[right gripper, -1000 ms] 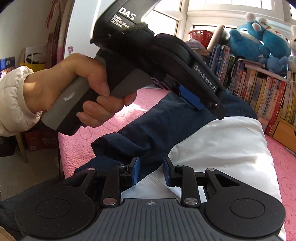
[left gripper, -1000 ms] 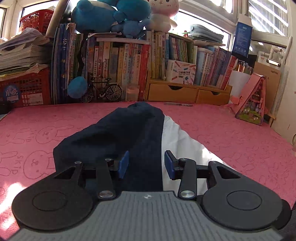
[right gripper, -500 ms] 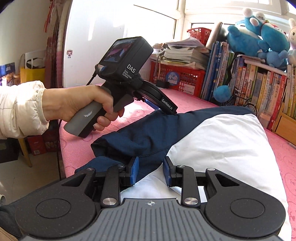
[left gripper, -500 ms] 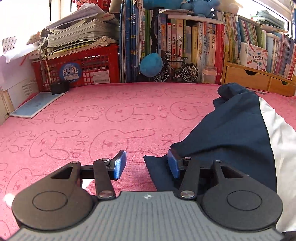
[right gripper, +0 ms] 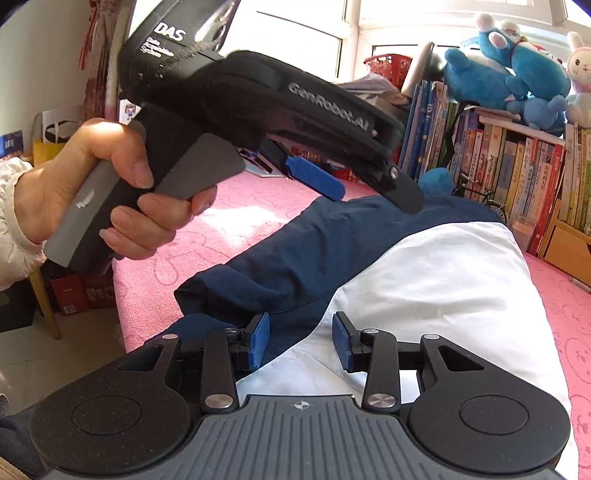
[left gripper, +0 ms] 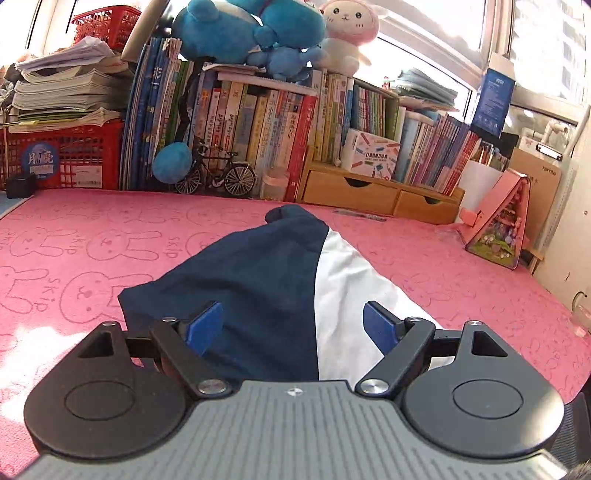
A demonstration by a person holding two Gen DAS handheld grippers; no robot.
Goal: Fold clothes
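A navy and white garment [left gripper: 273, 280] lies folded lengthwise on the pink bunny-print table cover [left gripper: 92, 236]. My left gripper [left gripper: 293, 326] is wide open and empty, its blue pads either side of the garment's near end, over the navy-white seam. In the right wrist view the garment [right gripper: 424, 273] stretches away. My right gripper [right gripper: 301, 341] is open and empty just above its near edge. The left gripper [right gripper: 332, 188], held by a hand, hovers above the navy part there.
Books [left gripper: 258, 122], a red basket [left gripper: 62, 151], a small model bicycle [left gripper: 216, 173], wooden drawers [left gripper: 369, 192] and plush toys [left gripper: 258, 33] line the far edge. A pink triangular model house [left gripper: 498, 221] stands at the right. The table's left edge drops to the floor [right gripper: 74, 347].
My left gripper swung back from the garment's left corner to over its near end and opened wider. My right gripper opened a little and stayed in place.
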